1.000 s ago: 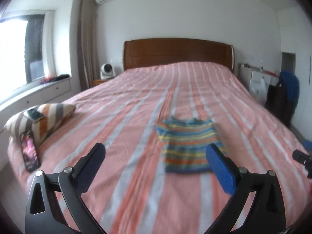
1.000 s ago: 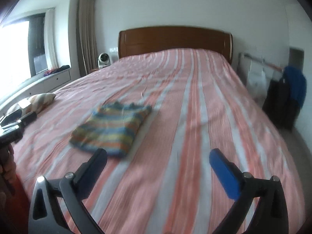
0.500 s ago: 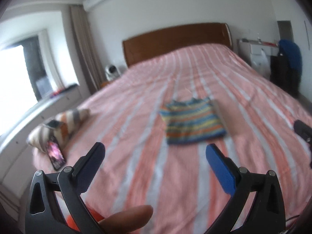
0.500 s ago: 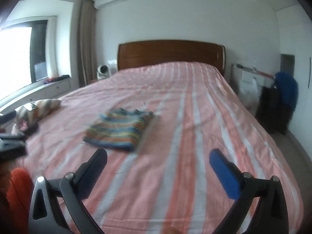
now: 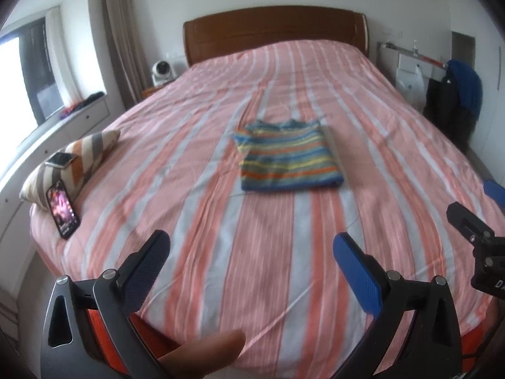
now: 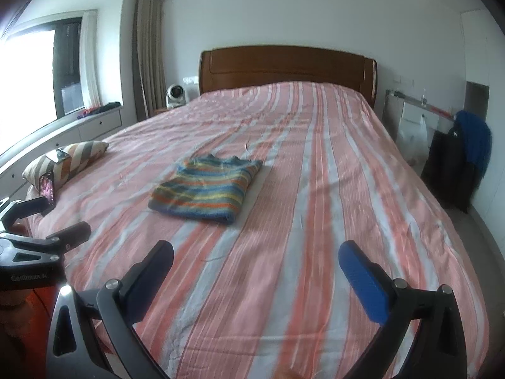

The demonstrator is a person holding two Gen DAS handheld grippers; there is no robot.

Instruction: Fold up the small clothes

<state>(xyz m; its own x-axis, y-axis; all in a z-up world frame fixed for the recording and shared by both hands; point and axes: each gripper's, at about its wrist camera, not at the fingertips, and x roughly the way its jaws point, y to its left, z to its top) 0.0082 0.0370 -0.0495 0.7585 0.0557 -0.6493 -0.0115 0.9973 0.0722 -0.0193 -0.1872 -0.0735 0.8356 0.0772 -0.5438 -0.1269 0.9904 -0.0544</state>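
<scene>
1. Since a second ago I have pulled both grippers back toward the near end of the bed (image 5: 221, 120); the folded striped sweater (image 5: 288, 162) now sits farther from the fingers, and the bed's near edge shows under my left gripper (image 5: 249, 255).
2. The sweater lies flat, folded into a rectangle, mid-bed and slightly left of center as my right wrist camera sees it (image 6: 208, 188). Bare striped cover surrounds it on every side.
3. The striped pillow (image 5: 71, 161) sits at the bed's left edge with a phone (image 5: 62, 208) propped against it, well apart from the sweater.
4. The wooden headboard (image 5: 274, 31) closes the far end; dark and blue clothes (image 6: 464, 161) hang off to the right, beyond the bed.
5. My left gripper has its fingers spread wide, holding and touching nothing.
6. My right gripper (image 6: 257, 267) is likewise spread wide and empty, hovering over the near cover.
</scene>
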